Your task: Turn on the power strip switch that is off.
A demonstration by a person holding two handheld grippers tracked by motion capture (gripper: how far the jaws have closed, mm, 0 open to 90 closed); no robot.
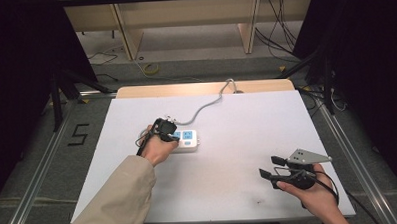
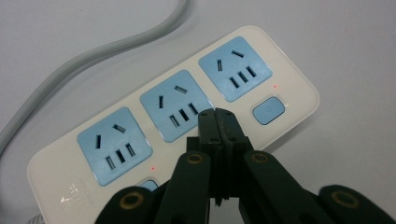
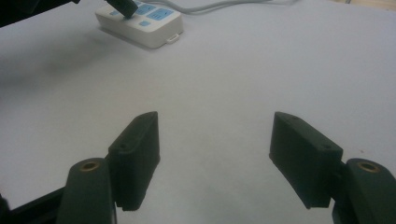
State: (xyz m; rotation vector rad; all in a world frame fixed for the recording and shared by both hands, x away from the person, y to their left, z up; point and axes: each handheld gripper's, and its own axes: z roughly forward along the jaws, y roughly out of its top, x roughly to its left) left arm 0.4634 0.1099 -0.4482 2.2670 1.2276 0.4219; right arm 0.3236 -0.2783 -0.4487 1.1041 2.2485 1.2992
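A white power strip (image 1: 189,139) with three blue sockets lies left of centre on the white table sheet (image 1: 228,156). In the left gripper view the strip (image 2: 289,79) has small blue buttons (image 2: 268,110) and two red lights lit. My left gripper (image 2: 217,114) is shut with nothing between its jaws. Its tips stand on or just above the strip beside the middle socket (image 2: 175,105); I cannot tell whether they touch. In the high view the left gripper (image 1: 166,130) sits over the strip's left part. My right gripper (image 1: 269,166) is held open at the front right, above bare sheet (image 3: 215,119).
The strip's grey cable (image 1: 211,102) runs back over the table's far wooden edge (image 1: 200,88). In the right gripper view the strip (image 3: 149,28) lies far off at upper left. Floor cables and shelf legs lie beyond the table.
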